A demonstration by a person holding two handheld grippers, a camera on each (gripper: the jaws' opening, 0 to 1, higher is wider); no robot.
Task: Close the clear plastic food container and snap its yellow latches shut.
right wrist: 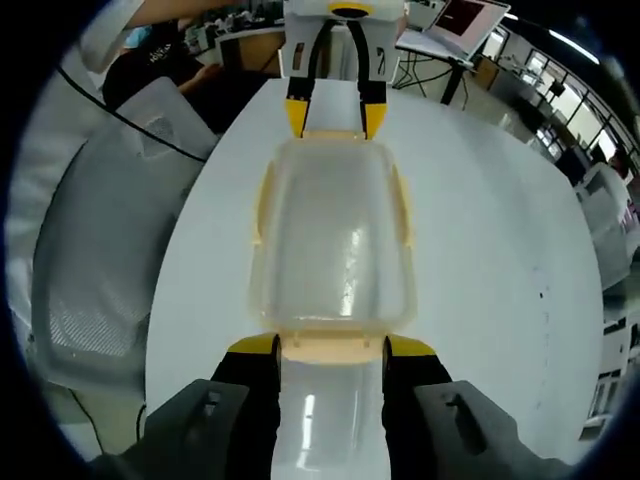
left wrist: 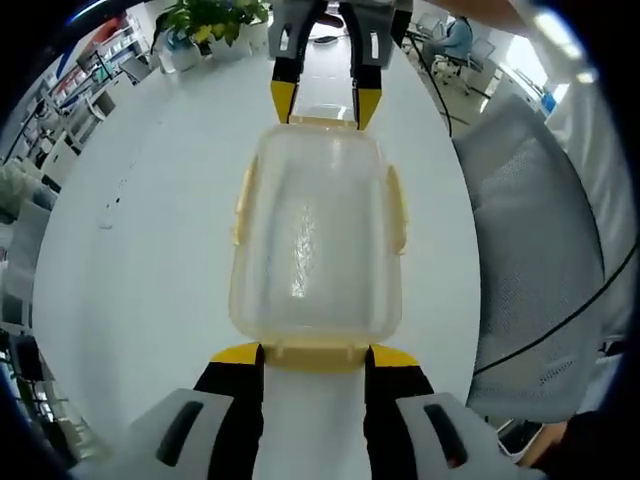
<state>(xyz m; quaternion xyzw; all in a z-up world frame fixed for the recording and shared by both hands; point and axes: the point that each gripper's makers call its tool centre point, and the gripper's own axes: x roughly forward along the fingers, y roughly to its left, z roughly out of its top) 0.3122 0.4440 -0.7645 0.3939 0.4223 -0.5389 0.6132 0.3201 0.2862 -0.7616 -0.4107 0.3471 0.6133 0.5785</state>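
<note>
On the white worktop (left wrist: 150, 230), which runs away from both cameras as a long oval, a grey mesh chair (left wrist: 530, 250) stands just beside one long edge. Between the two grippers lies the clear plastic food container (left wrist: 315, 240), lid on, its long axis running straight from one gripper to the other, one short end facing each camera. Yellow latches (left wrist: 397, 205) sit along its long sides, and one sits at each short end (whether any is snapped down I cannot tell). At the near short end in the left gripper view, the left gripper (left wrist: 314, 355) has its yellow-tipped fingers spread, flanking that end's latch. At the opposite end the right gripper (right wrist: 331, 347) likewise holds its fingers apart, either side of the end latch (right wrist: 333, 347).
</note>
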